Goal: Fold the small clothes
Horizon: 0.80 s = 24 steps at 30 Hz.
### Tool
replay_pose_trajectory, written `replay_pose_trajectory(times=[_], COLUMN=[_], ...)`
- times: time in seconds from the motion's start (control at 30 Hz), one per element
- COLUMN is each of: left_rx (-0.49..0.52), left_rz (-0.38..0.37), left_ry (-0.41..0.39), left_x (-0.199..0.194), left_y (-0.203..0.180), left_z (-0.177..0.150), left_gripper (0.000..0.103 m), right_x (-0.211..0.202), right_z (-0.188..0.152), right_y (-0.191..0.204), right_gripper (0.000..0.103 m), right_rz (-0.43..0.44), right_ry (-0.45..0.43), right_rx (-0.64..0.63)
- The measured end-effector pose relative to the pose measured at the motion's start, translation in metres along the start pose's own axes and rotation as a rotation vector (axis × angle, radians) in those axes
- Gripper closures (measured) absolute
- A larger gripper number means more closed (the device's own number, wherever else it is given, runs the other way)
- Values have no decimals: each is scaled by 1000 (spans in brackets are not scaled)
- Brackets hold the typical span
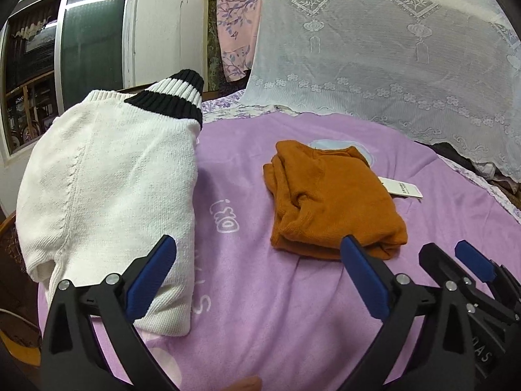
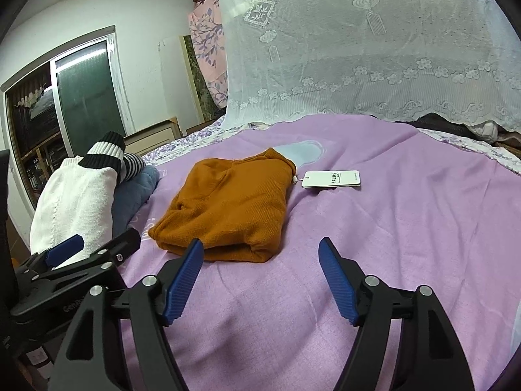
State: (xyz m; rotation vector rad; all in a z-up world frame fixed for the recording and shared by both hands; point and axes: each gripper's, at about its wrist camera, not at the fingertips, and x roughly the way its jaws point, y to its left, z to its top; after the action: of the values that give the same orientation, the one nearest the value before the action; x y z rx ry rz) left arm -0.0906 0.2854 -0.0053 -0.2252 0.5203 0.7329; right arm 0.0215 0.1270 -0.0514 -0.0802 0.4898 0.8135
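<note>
While both tools hover low over the bed, the left hand-held gripper (image 1: 257, 254) stands wide open, nothing between its blue pads (image 1: 153, 277). Left pad overlaps the near edge of the white knit sweater (image 1: 107, 189) in its own view; contact cannot be told. Right hand-held gripper (image 2: 260, 260) also spread wide, holding nothing, just short of the orange garment (image 2: 231, 202).

Orange garment folded into a compact rectangle, lying flat near the middle of the purple blanket (image 2: 407, 228). White paper tag (image 2: 330, 179) attached at its far right corner, resting on the blanket beside it.

White knit sweater folded, at the left edge of the bed, with black-and-white striped cuff (image 1: 179, 94) at its far end. From the right wrist view, a blue garment (image 2: 136, 192) and a narrower striped piece (image 2: 132, 166) sit just behind the sweater, between it and the orange one.

No containers seen.

Blanket carries pale printed lettering (image 1: 224, 215). White lace netting (image 1: 390, 49) hangs over the far side of the bed. Pink floral cloth (image 1: 237, 26) hangs at the wall; sliding window (image 1: 91, 39) at left, dark outside.
</note>
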Motion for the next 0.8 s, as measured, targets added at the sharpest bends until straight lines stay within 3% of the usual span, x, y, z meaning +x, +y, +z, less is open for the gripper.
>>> replay_pose_trajectory(times=[0.13, 0.37, 0.6, 0.8], left_rx=[-26, -6, 1, -9], left_rz=[4, 36, 36, 20], left_ry=[24, -35, -48, -32], left_x=[-8, -25, -30, -31], left_y=[8, 5, 3, 5], left_z=[-10, -16, -20, -25], left_gripper=[5, 5, 5, 5], right_x=[-7, -23, -41, -50], right_z=[-5, -14, -21, -22], right_y=[4, 8, 14, 14], right_gripper=[29, 28, 19, 19], right_rz=[17, 12, -71, -107], right_ry=[2, -10, -53, -92], right_rx=[-5, -18, -60, -77])
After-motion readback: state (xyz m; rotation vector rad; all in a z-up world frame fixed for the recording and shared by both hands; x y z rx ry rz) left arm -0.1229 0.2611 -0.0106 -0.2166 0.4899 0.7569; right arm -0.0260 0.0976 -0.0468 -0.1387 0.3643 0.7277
